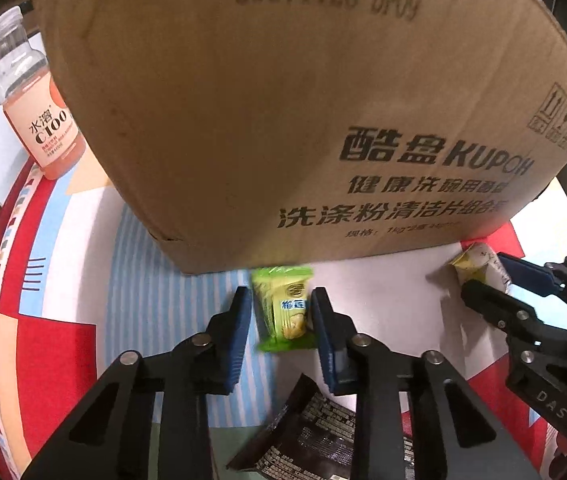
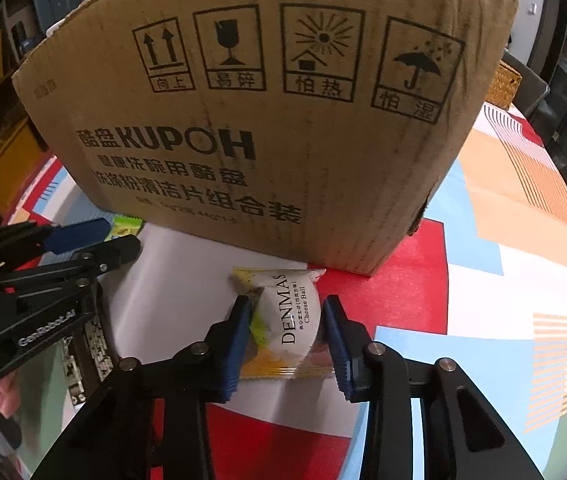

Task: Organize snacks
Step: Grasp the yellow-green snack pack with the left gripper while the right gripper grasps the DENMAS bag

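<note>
Two small snack packets lie on a patterned tablecloth (image 2: 523, 240) just in front of a big cardboard box (image 1: 283, 120), each one between the fingers of a claw. The left gripper (image 1: 281, 312) straddles a green packet (image 1: 283, 308) whose far end touches the foot of the box; its right pad looks pressed against the wrapper, while a narrow gap seems to remain at the left pad, so the hold cannot be called firm yet. The right gripper (image 2: 285, 326) brackets a white cheese ball packet (image 2: 291, 320), with the left pad denting the wrapper and the right pad close at its other side, so it seems to be closing on the packet rather than clamping it. Both packets look light, soft and puffy, with slick film that may slide or crumple, and their contents could crush under a hard squeeze. The best hold is probably across the narrow middle, as the pads now sit. Each packet's long axis runs away from its camera toward the box, sealed ends near and far. A dark wrapper (image 1: 315, 432) lies nearer, and a drink bottle (image 1: 35, 100) stands to the left of the box.
</note>
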The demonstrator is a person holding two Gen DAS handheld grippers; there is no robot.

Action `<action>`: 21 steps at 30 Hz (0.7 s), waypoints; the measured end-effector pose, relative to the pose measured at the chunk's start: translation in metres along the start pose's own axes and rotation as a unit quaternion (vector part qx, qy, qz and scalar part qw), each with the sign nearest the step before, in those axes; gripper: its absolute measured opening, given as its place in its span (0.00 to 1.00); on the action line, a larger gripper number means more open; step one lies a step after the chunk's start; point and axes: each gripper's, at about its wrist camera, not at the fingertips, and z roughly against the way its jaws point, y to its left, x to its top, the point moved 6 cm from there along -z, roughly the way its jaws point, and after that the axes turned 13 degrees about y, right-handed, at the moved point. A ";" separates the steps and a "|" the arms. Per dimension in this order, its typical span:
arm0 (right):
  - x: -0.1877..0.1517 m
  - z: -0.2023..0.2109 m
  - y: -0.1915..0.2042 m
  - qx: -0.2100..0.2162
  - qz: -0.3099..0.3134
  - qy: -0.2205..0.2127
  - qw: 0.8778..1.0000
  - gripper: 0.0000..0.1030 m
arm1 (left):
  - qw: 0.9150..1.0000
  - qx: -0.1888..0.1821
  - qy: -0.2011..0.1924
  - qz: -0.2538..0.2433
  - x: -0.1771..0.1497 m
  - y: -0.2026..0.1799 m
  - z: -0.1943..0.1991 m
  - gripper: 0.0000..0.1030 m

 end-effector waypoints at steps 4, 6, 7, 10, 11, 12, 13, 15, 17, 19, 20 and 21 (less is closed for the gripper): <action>-0.001 0.005 0.004 -0.002 -0.002 -0.008 1.000 0.30 | 1.000 -0.002 0.003 -0.003 0.001 0.004 -0.002 0.22; -0.003 0.007 0.007 0.000 -0.006 -0.012 1.000 0.30 | 1.000 -0.006 0.003 -0.004 0.000 0.004 0.000 0.21; -0.005 0.009 0.008 0.001 -0.006 -0.014 1.000 0.30 | 1.000 -0.008 0.002 -0.005 -0.004 0.002 0.001 0.21; -0.009 0.015 0.011 0.005 -0.009 -0.019 1.000 0.30 | 1.000 -0.012 -0.006 -0.007 -0.009 0.000 0.010 0.21; -0.008 0.016 0.008 0.006 -0.010 -0.020 1.000 0.30 | 1.000 -0.014 -0.009 -0.007 -0.010 0.001 0.013 0.21; -0.010 0.019 0.009 0.007 -0.010 -0.023 1.000 0.30 | 1.000 -0.018 -0.012 -0.007 -0.010 0.002 0.016 0.21; -0.012 0.022 0.010 0.007 -0.011 -0.025 1.000 0.30 | 1.000 -0.020 -0.015 -0.008 -0.012 0.002 0.020 0.21; -0.015 0.027 0.011 0.007 -0.011 -0.030 0.999 0.30 | 0.999 -0.022 -0.021 -0.010 -0.016 0.003 0.027 0.21; -0.015 0.034 0.011 0.010 -0.011 -0.035 0.999 0.30 | 0.999 -0.024 -0.026 -0.010 -0.018 0.004 0.033 0.21; -0.017 0.045 0.002 0.013 -0.013 -0.040 0.999 0.30 | 0.999 -0.028 -0.031 -0.010 -0.024 0.003 0.041 0.21; -0.017 0.047 0.002 0.013 -0.013 -0.043 0.999 0.30 | 0.999 -0.029 -0.035 -0.011 -0.028 0.002 0.045 0.21; -0.020 0.051 -0.002 0.014 -0.014 -0.047 0.999 0.30 | 0.999 -0.030 -0.041 -0.013 -0.029 0.002 0.050 0.21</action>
